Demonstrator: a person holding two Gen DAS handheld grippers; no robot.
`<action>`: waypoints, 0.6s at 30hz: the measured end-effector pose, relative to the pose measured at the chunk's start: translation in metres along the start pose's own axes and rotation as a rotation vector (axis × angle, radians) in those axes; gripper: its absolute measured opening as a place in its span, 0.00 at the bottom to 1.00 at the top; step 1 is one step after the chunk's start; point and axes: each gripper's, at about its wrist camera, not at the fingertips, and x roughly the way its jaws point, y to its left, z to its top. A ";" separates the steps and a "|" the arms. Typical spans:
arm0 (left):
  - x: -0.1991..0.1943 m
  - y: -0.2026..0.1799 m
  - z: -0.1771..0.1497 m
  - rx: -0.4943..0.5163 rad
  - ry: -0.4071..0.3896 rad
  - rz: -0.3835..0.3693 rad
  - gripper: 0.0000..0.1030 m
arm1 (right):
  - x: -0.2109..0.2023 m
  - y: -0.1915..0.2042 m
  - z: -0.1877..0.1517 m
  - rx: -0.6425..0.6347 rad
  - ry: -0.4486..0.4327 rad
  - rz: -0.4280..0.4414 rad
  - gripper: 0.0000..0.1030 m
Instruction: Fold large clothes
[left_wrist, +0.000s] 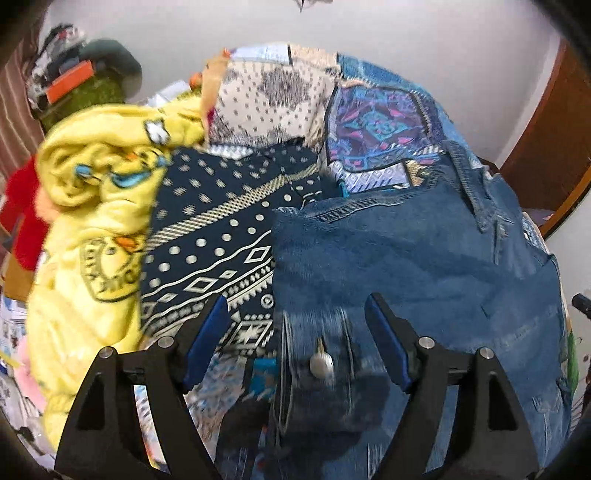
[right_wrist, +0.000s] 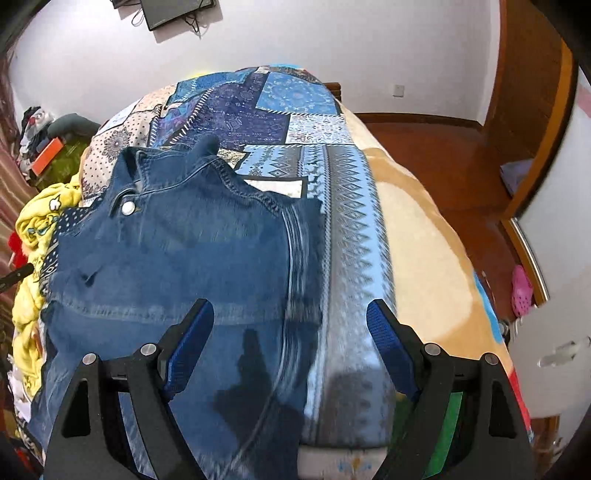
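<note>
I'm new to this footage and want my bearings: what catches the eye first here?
The denim jacket dominates, spread over the patchwork bedspread in the middle of the bed, collar towards the far wall. A crumpled yellow blanket with cartoon prints is heaped at the bed's left side. Both the left gripper and right gripper hang open above the jacket.

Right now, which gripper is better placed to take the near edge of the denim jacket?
Probably the left gripper: its open jaws straddle the denim jacket edge. The right gripper, also open, is half over the bedspread.
</note>
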 end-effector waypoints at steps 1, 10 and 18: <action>0.009 0.003 0.003 -0.011 0.015 -0.004 0.74 | 0.006 -0.002 0.003 0.005 0.009 0.005 0.80; 0.081 0.027 0.029 -0.163 0.113 -0.183 0.46 | 0.053 -0.021 0.021 0.077 0.059 0.071 0.56; 0.076 0.013 0.037 -0.141 0.029 -0.164 0.11 | 0.061 -0.013 0.035 0.051 0.055 0.090 0.14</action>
